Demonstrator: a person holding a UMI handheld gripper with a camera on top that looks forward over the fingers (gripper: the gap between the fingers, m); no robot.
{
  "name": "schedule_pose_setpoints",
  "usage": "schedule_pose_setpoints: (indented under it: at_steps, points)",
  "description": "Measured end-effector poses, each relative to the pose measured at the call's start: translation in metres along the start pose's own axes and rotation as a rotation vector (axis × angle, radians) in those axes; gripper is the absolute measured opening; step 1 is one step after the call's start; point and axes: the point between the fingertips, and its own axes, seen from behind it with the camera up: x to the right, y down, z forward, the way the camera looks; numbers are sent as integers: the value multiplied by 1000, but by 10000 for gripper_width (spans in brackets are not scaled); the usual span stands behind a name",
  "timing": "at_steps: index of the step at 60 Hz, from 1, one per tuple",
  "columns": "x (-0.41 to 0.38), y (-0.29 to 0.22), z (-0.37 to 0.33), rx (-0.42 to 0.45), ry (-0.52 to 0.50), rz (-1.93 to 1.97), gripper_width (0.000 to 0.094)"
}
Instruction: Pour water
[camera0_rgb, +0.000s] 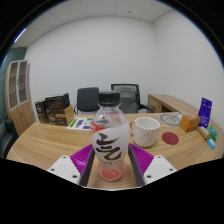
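We see a plain office room with white walls and a white ceiling crossed by a dark strip. A light wooden desk spreads across the foreground. Behind its far edge stand two black office chairs, side by side. A tall wooden cabinet stands against the wall off the desk's left corner. To the right, a second wooden desk runs along the wall. The light is even and bright.

Clear bottle with white cap and black-lettered label, white mug, magenta pads
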Motion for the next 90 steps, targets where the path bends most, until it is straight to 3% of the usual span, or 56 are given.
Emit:
schedule_pose_setpoints:
  at_steps: [3,17,29,45,50,58,70,81,90]
  points:
    - [-1,-2,7,16,5,4,514]
    - [-8,-4,14,42,7,-39,304]
    - [-30,-48,11,78,-59,22,302]
    - [-51,-190,17,187,-395,885,301]
    - [-44,-205,33,184,-467,1148,300]
    - [-18,-202,47,138,-564,1599,299]
    - [-7,-163,79,53,-613,1988,300]
    - [-1,-150,73,14,-599,1966,299]
    - [3,-167,60,-18,-594,1806,300]
